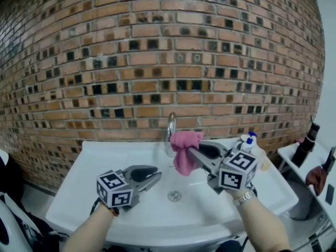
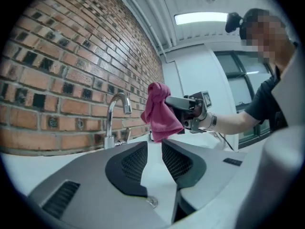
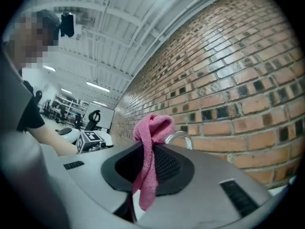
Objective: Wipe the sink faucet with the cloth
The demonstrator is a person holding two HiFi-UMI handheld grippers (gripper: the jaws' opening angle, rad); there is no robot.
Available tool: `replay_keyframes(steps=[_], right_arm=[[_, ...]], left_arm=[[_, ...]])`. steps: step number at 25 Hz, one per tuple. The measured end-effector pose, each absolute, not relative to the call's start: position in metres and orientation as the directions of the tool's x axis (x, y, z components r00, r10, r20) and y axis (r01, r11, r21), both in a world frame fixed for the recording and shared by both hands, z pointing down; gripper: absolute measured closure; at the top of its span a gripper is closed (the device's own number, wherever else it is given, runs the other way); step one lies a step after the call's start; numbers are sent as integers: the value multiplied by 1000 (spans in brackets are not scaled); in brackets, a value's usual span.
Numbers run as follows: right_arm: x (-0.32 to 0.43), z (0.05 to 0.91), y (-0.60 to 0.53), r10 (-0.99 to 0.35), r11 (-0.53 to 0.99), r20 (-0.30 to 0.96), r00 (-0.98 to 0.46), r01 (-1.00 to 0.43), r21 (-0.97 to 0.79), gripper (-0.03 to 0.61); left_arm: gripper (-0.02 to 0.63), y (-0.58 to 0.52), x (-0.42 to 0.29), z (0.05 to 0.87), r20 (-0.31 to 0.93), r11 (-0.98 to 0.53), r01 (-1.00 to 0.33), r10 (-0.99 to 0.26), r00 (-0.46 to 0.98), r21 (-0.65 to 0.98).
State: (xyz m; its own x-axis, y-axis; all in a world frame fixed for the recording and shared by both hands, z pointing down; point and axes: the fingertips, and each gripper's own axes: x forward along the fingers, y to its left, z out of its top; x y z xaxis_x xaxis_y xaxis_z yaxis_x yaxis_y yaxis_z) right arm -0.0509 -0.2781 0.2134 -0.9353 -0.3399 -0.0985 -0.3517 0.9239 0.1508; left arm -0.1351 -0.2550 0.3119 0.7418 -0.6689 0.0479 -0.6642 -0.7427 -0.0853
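Pink cloth (image 1: pixel 185 150), white sink (image 1: pixel 105 167), red-brown brick wall (image 1: pixel 157 46)

L gripper (image 1: pixel 156 175) jaws apart, level; R gripper (image 1: pixel 193 151) clamped on cloth (image 1: pixel 183 159), held higher.

**Bright, even light; strong fisheye bowing**

Ceiling strip light (image 2: pixel 200 18) high above the jaws gives bright, diffuse light; shadows are soft. The faucet (image 2: pixel 116 109) ahead of the jaws carries small highlights. Brick wall (image 1: pixel 157 46) courses bow toward the frame edges. Both gripper views go black at the corners.
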Motion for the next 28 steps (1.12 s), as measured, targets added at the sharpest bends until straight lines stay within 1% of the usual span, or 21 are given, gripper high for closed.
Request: replay_keyframes(steps=[3,7,18,22,28], right_arm=[[-59,208,-293,-419,875,-88,-904,-427,229,520],[-69,199,-314,-502,816,-103,-859,-509,274,520],[-95,185,-356,-608,742,-142,-781,-623,249,525],[-95,181,-370,-630,733,-147,-762,-647,210,525],[-94,178,-390,-670,710,-145,-728,-685,163,528]], left_arm=[[511,-272,-142,326,39,-655,-750,-755,655,-93],[512,-278,-144,334,51,-613,-774,-788,613,-158],[514,-283,-158,345,81,-568,-806,-822,563,-167],[526,-287,-161,351,107,-560,-807,-828,550,-189],[526,-285,-162,345,88,-567,-813,-824,560,-132]])
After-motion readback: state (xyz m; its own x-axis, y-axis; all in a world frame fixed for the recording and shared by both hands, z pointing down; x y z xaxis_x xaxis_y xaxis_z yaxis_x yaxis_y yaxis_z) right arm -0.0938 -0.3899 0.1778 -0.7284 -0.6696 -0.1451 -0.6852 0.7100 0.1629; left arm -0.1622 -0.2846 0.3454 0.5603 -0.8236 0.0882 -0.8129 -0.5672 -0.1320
